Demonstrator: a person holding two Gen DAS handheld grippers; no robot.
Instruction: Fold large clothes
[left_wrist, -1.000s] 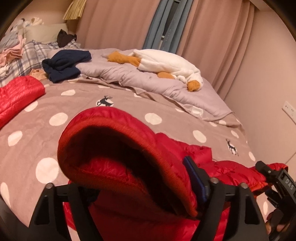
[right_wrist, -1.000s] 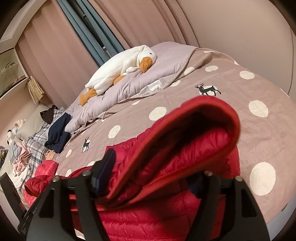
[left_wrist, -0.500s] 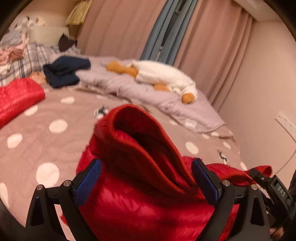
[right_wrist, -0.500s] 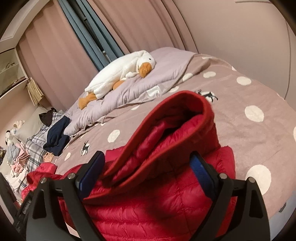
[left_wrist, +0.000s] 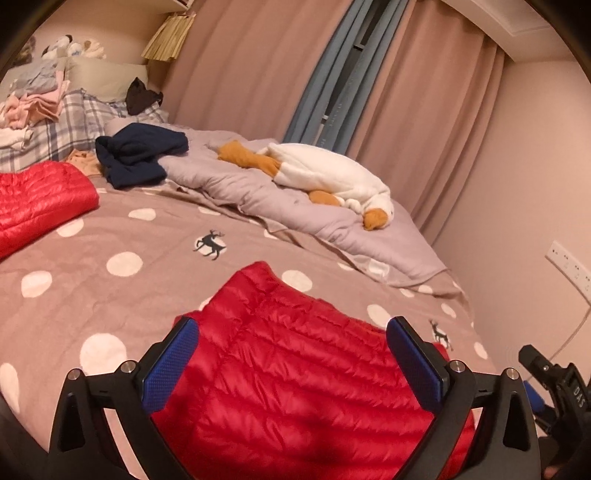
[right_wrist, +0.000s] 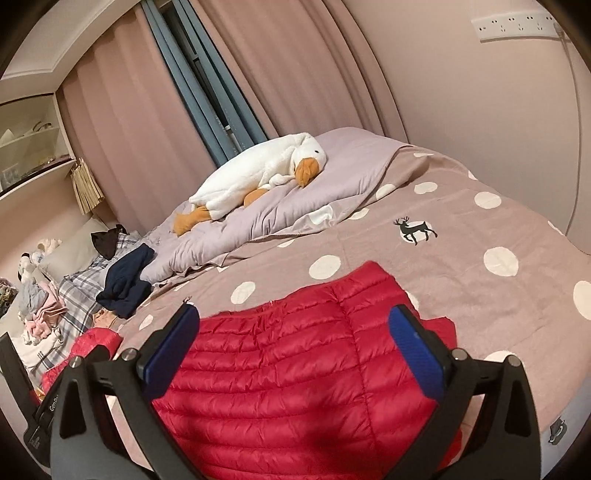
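Note:
A red quilted down jacket (left_wrist: 295, 376) lies folded flat on the polka-dot bed cover (left_wrist: 129, 295). My left gripper (left_wrist: 291, 363) is open and empty, its blue pads hovering over the jacket's folded part. My right gripper (right_wrist: 295, 350) is open and empty too, above the same jacket (right_wrist: 303, 369). Another red part of the jacket (left_wrist: 33, 203) lies at the far left of the bed, and shows in the right wrist view (right_wrist: 92, 343). The right gripper's body (left_wrist: 554, 384) shows at the lower right of the left wrist view.
A white plush goose (left_wrist: 332, 181) lies on a lilac duvet (left_wrist: 295, 210) at the back. A navy garment (left_wrist: 136, 155) and a stack of folded clothes (left_wrist: 29, 107) sit near the pillows. The wall (left_wrist: 535, 203) with a socket strip borders the bed's right side.
Both grippers opened and let go of the jacket's folded edge. It dropped flat onto the jacket, and both grippers drew back above it.

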